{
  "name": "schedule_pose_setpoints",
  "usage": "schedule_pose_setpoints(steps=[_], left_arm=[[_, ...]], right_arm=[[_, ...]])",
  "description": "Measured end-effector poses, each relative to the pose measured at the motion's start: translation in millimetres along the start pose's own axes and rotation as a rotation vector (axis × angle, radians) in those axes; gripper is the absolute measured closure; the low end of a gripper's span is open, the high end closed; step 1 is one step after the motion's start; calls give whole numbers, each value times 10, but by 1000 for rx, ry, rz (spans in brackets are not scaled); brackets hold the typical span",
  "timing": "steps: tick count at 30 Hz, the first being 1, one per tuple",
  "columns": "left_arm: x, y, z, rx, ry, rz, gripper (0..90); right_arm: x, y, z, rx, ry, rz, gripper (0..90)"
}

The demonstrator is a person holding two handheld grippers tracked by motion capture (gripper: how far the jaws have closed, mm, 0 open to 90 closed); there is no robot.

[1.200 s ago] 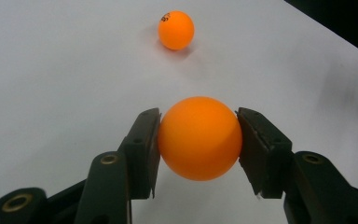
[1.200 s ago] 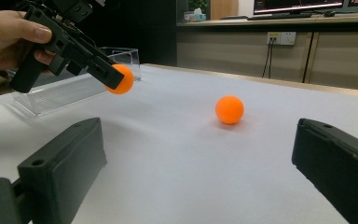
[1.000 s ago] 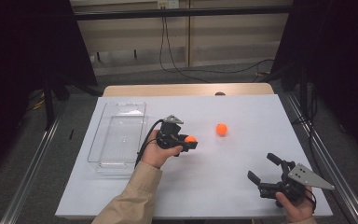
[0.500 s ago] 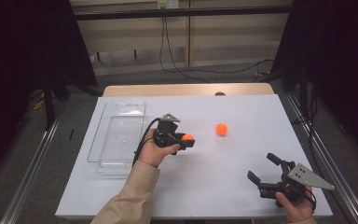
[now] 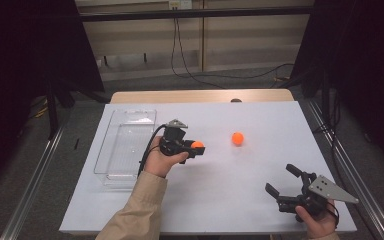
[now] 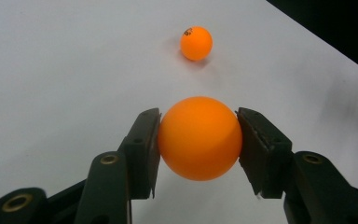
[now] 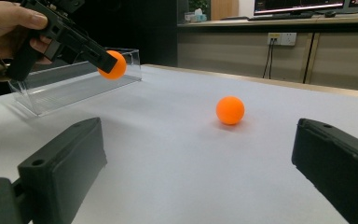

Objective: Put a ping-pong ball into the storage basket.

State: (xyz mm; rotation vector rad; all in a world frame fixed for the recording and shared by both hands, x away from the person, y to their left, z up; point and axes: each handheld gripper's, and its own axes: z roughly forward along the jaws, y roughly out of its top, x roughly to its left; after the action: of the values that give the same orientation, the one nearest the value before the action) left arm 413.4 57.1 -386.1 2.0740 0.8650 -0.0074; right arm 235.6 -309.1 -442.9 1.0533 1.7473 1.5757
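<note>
high view: the left gripper (image 5: 196, 148) sits over the middle of the white table (image 5: 220, 200), clamped on an orange ball (image 5: 197, 145) and lifted clear of the surface. a clear plastic tray (image 5: 125, 145) lies just to its left, apparently empty. a second orange ball (image 5: 237, 138) rests on the table to the right of the held one, apart from it. the right gripper (image 5: 285, 186) rests near the table's front right corner, its jaws spread with nothing between them.

left gripper view: both pads press the sides of the held ball (image 6: 199, 138), a firm pinch across its middle. the loose ball (image 6: 196, 43) lies farther ahead on the bare table.

right gripper view: its own wide jaws frame the loose ball (image 7: 230, 110), well short of it. farther off, the other gripper carries its ball (image 7: 113, 65) in the air right in front of the tray (image 7: 74, 86).

judging by this, the carry step is in hand: one ball picked, not yet dropped. the next move likely calls for swinging it over the tray's rim, then letting go low, since a light ball may bounce out.
</note>
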Motion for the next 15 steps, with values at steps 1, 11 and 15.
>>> schedule_pose_setpoints(steps=[1,11,15], left_arm=[[3,1,-6,-3,0,-4,510],[41,0,-55,-1,8,-11,510],[59,2,-86,-9,12,-15,510]], right_arm=[[2,1,1,-1,0,1,23],[3,1,1,-2,1,2,23],[0,1,-1,-2,2,2,24]])
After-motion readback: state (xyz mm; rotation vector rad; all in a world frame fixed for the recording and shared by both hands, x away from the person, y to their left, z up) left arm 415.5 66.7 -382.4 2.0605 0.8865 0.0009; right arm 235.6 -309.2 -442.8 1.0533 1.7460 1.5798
